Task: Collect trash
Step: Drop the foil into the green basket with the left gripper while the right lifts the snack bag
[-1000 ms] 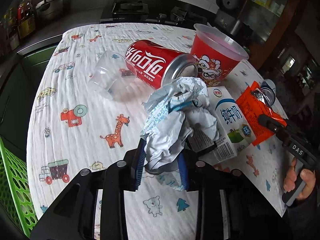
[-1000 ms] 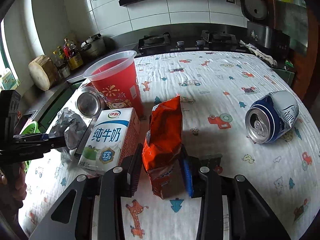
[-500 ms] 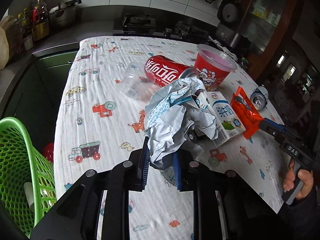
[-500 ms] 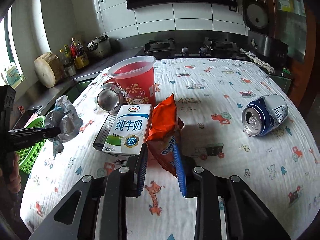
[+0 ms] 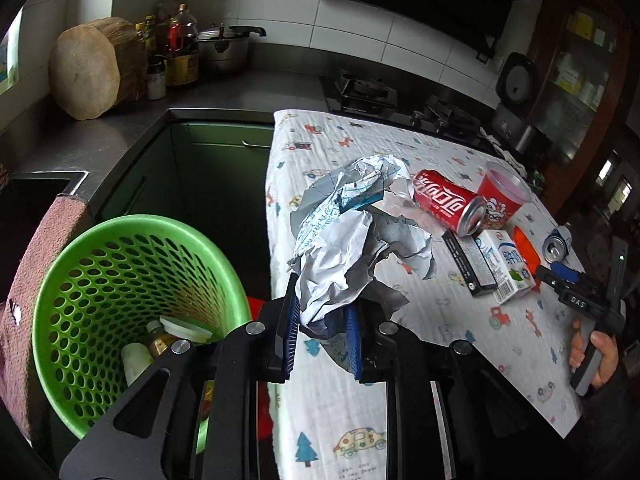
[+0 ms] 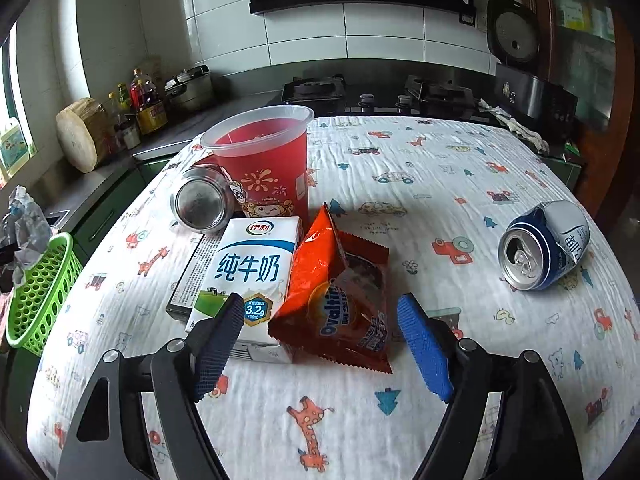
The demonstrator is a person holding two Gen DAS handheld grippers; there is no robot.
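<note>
The left gripper (image 5: pixel 322 330) squeezes a crumpled white paper ball (image 5: pixel 352 236) near the green holey plastic basket (image 5: pixel 80 276), probably to drop it. The right gripper (image 6: pixel 322 338) has just opened, its jaws wide around the orange foil snack packet (image 6: pixel 340 300).

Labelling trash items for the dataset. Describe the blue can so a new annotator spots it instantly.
On the cartoon-print tablecloth, look to the right side in the right wrist view, well apart from the cluster around the red cup. The blue can lies alone on its side, open top facing the camera. Unlike the red cola can by the cup, it is blue and white and dented.
</note>
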